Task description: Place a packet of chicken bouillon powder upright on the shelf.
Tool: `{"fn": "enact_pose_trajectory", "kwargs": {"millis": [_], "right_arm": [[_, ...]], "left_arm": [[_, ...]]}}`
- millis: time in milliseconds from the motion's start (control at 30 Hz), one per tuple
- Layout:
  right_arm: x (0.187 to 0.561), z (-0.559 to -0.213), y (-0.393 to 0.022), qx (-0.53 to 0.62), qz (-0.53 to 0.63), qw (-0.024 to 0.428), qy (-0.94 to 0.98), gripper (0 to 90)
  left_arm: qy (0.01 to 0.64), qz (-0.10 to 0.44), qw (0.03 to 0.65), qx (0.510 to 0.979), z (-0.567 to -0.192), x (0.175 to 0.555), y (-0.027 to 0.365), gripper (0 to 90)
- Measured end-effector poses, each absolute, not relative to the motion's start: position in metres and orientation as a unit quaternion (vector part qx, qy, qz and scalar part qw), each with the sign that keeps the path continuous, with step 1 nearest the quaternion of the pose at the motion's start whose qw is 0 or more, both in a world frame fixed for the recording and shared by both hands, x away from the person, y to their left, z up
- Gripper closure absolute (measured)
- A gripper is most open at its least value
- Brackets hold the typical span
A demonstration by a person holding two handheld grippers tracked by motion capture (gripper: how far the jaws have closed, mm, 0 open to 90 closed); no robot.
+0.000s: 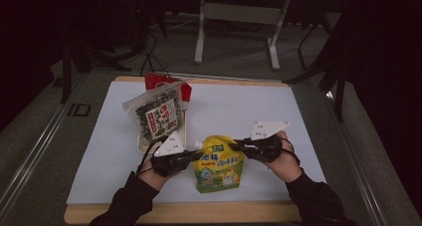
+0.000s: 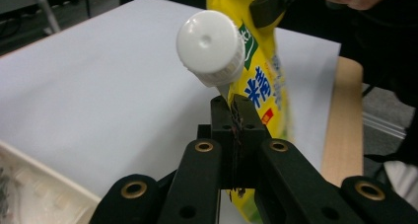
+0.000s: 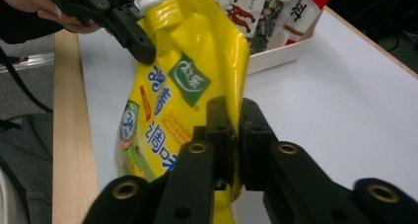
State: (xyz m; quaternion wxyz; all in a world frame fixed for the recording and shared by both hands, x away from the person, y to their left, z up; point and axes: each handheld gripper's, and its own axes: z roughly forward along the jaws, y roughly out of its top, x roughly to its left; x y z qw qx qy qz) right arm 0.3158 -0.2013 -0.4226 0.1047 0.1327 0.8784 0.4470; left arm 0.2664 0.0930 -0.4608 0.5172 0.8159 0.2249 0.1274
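Pouch (image 1: 219,165): yellow spouted refill bag, standing upright near the front edge of the white table (image 1: 278,136), between both grippers. White screw cap (image 2: 211,47) is sitting at its top left corner, pointing toward the left hand.

Left gripper (image 1: 191,155) is clamping the pouch at the seam just under the cap; in the left gripper view the jaws are pressed together with the yellow film pinched between them. Hand is holding the gripper roughly level, coming in from the left.

Right gripper (image 1: 240,145) is gripping the opposite upper edge of the pouch; in the right gripper view the jaws are nearly closed, with the yellow side seam sandwiched between the pads (image 3: 220,130). Pouch is looking slightly stretched between the two grips.

Behind and to the left, a white tray (image 1: 147,145) is holding a clear seaweed snack bag (image 1: 157,114) and a red packet (image 1: 164,80), both leaning upright, well apart from the pouch.
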Motion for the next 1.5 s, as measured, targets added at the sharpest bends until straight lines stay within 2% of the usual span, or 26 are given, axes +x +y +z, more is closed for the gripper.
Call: {"fn": "enact_pose_trajectory", "kwargs": {"millis": [133, 233, 400, 500, 667, 733, 800, 900, 1033, 1400, 1500], "right_arm": [[0.317, -0.420, -0.207, 0.144, 0.460, 0.102, 0.870, 61.8], [0.319, -0.422, -0.211, 0.153, 0.456, 0.094, 0.872, 52.6], [0.322, -0.430, -0.211, 0.161, 0.448, 0.066, 0.877, 46.7], [0.324, -0.435, -0.210, 0.162, 0.445, 0.055, 0.879, 46.8], [0.323, -0.433, -0.210, 0.148, 0.458, 0.036, 0.876, 56.1], [0.322, -0.430, -0.211, 0.138, 0.467, 0.030, 0.873, 64.7], [0.321, -0.428, -0.211, 0.133, 0.467, 0.031, 0.874, 79.2], [0.319, -0.426, -0.209, 0.119, 0.459, 0.036, 0.880, 85.3], [0.317, -0.423, -0.207, 0.099, 0.444, 0.043, 0.889, 89.5], [0.311, -0.406, -0.212, 0.079, 0.457, 0.043, 0.885, 90.0], [0.308, -0.400, -0.213, 0.072, 0.460, 0.048, 0.884, 90.0]], "left_arm": [[0.209, 0.125, 0.517, 0.820, -0.458, 0.263, 0.091, 90.0], [0.207, 0.124, 0.521, 0.819, -0.459, 0.263, 0.092, 90.0], [0.202, 0.123, 0.528, 0.816, -0.460, 0.261, 0.093, 90.0], [0.198, 0.122, 0.530, 0.815, -0.460, 0.260, 0.093, 90.0], [0.195, 0.125, 0.529, 0.816, -0.460, 0.258, 0.092, 90.0], [0.196, 0.125, 0.529, 0.816, -0.460, 0.259, 0.092, 90.0], [0.196, 0.124, 0.531, 0.815, -0.460, 0.259, 0.092, 90.0], [0.194, 0.125, 0.529, 0.816, -0.460, 0.258, 0.092, 90.0], [0.195, 0.121, 0.529, 0.817, -0.460, 0.259, 0.092, 90.0], [0.188, 0.113, 0.547, 0.808, -0.448, 0.256, 0.093, 90.0], [0.191, 0.115, 0.553, 0.803, -0.446, 0.256, 0.094, 85.5]]}}
